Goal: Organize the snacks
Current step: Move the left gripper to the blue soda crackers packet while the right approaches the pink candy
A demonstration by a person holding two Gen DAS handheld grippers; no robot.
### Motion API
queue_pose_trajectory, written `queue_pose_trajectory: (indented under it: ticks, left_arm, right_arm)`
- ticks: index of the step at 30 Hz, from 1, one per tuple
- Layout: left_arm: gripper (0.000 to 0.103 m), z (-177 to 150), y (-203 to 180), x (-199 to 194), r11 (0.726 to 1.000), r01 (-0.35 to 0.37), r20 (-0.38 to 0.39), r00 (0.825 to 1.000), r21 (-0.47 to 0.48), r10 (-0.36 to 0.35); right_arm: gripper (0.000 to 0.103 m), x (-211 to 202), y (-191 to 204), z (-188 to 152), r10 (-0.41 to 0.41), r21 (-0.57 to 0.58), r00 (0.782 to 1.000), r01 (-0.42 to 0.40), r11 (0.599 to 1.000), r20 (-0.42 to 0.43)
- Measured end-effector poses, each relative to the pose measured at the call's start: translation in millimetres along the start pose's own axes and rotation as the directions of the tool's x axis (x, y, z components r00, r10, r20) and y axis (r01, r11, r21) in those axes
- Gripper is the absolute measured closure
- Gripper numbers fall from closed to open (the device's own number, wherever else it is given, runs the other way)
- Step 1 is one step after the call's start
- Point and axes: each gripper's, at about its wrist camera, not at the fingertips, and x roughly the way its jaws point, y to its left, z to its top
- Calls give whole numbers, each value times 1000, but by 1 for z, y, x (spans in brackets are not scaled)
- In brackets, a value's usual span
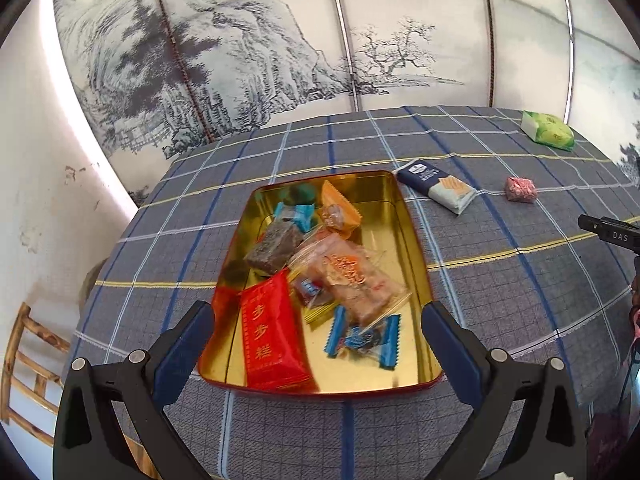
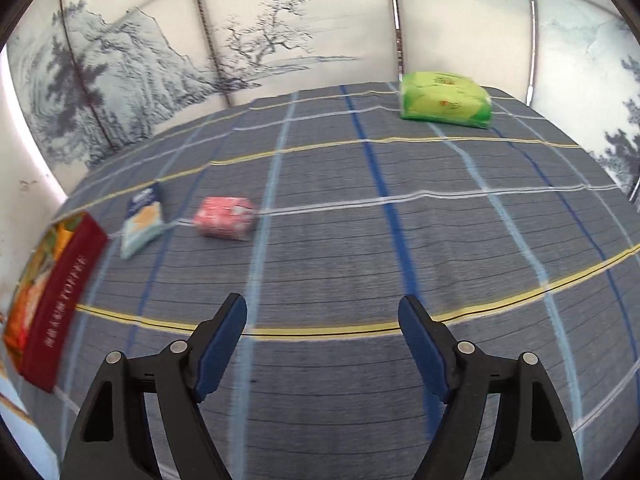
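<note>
We see L tongs apart over gold rectangular tin w/ red rim, snacks inside. R tongs apart, empty, above plaid-cloth bench. Beyond: pink wrapped cube, navy-white wafer pack, green pouch farthest.

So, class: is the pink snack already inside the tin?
No, the pink snack lies on the cloth, right of the tin.

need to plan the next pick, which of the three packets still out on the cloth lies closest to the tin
The navy and pale blue cracker packet, just off the tin's far right corner. The pink packet lies further right, and the green packet is farthest.
</note>
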Motion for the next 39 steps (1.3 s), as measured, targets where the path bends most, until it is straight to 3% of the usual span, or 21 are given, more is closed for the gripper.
queue_pose_trajectory:
  ticks: [4, 8, 13, 16, 20, 24, 28, 32, 36, 39]
  left_arm:
    - [1, 16, -19, 4, 996, 78, -45, 996, 41, -76]
    - [1, 42, -42, 8, 979, 199, -80, 978, 44, -195]
    - [1, 84, -83, 24, 929, 370, -123, 923, 17, -365]
    - [1, 108, -110, 49, 902, 431, -178, 888, 3, -424]
    - [1, 135, -131, 97, 913, 408, -252, 881, -17, -399]
    - [11, 154, -132, 142, 940, 334, -289, 895, -68, -339]
    - [11, 165, -128, 179, 936, 306, -344, 872, -176, -349]
    - [12, 168, -126, 204, 940, 246, -383, 866, -236, -322]
    - [21, 167, -130, 225, 938, 214, -429, 846, -272, -317]
    - [22, 168, -137, 229, 956, 173, -437, 860, -235, -263]
  right_arm:
    - [20, 7, -18, 2, -6, 22, 1000, 6, 1000, -21]
    - [18, 8, -24, 6, 16, 35, 1000, -16, 999, -13]
    - [15, 10, -23, 5, 44, 40, 999, -43, 998, -24]
    - [13, 8, -26, 4, 66, 55, 998, -65, 996, -17]
    - [13, 6, -30, 3, 102, 80, 995, -101, 992, -4]
    - [13, 1, -33, 2, 139, 93, 990, -140, 986, 18]
    - [13, -2, -37, 1, 174, 109, 984, -177, 978, 38]
    - [13, -4, -37, 0, 201, 112, 978, -206, 972, 50]
    - [13, -4, -39, 1, 217, 119, 974, -222, 968, 58]
    - [13, -4, -40, 1, 225, 121, 973, -231, 965, 60]
